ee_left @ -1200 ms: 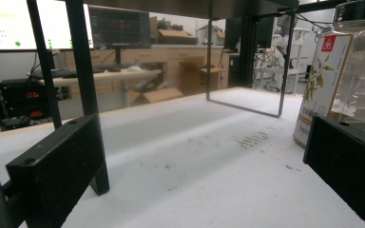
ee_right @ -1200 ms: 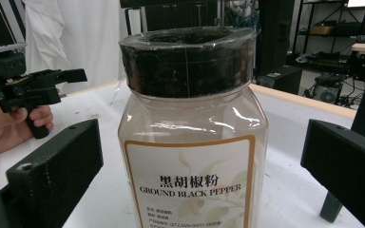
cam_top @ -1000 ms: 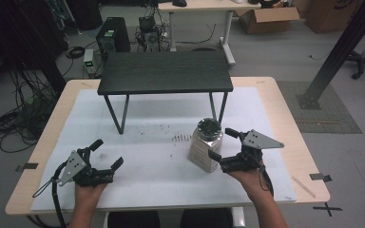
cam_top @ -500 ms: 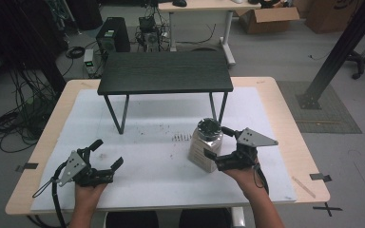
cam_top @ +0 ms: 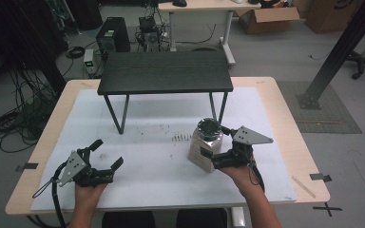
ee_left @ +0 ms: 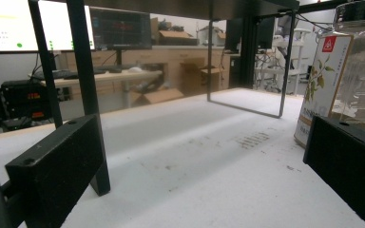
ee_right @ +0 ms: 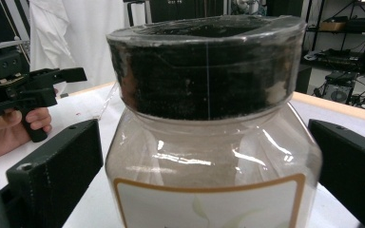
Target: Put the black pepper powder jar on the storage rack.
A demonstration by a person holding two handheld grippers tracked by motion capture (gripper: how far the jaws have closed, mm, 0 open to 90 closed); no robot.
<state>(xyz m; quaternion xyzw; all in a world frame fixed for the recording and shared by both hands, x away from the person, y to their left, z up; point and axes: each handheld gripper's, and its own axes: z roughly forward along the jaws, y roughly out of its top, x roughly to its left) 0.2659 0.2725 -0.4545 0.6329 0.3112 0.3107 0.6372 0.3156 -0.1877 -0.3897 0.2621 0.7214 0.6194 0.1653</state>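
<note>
A clear jar [cam_top: 204, 146] with a dark lid [cam_top: 209, 128] and a pale label stands upright on the white mat [cam_top: 157, 156], right of centre. My right gripper [cam_top: 215, 141] is open, one jaw on each side of the jar. Its own view has the jar [ee_right: 209, 156] very close between the jaws of that gripper [ee_right: 204, 137], and I see no firm contact. My left gripper [cam_top: 107, 153] is open and holds nothing, low over the mat at front left. The jar [ee_left: 347, 71] stands beyond the jaws of the left gripper [ee_left: 204, 142]. That left gripper [ee_right: 33, 88] also appears far off in the right gripper view.
A small black table [cam_top: 165, 71] on thin metal legs [ee_left: 83, 71] stands at the back of the mat, just behind the jar. Faint dark marks [cam_top: 181, 138] dot the mat left of the jar. A wooden tabletop [cam_top: 285, 123] frames the mat.
My right gripper has slid left toward the jar until its jaws stand on both sides of it. The left gripper and the jar have stayed put.
</note>
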